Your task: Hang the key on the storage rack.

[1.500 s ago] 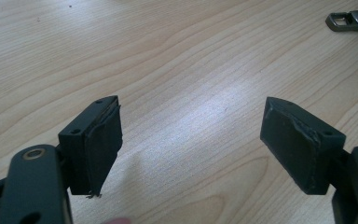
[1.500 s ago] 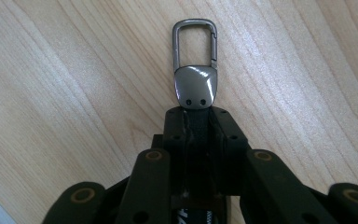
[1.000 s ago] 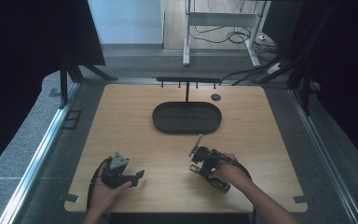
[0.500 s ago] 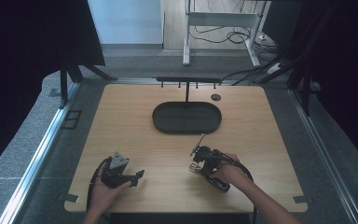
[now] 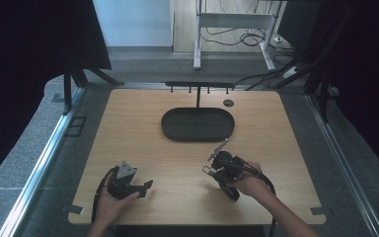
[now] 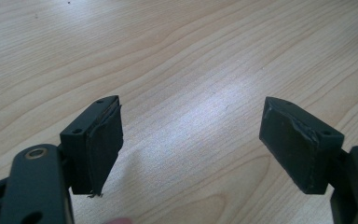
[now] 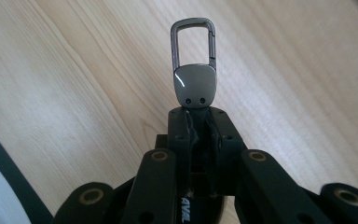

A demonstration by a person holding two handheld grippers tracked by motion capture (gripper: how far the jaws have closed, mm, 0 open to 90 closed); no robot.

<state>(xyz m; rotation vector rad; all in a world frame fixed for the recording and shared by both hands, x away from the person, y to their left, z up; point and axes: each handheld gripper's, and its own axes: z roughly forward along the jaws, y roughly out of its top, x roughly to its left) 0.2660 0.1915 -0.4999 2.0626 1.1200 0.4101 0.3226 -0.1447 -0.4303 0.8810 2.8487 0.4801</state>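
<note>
High view first: my left gripper [image 5: 147,184] sits near the desk's [image 5: 128,128] front-left corner, jaws spread wide over bare wood, nothing between them. Toward the front edge, right of centre, my right gripper [image 7: 199,122] is clamped on the base of a metal keyring clip [image 7: 194,77], its loop sticking out past the tips. The dark oval tray [image 5: 198,124] lies farther back, mid-desk. I judge the risk is the clip pivoting or slipping, since so little of it is pinched.
</note>
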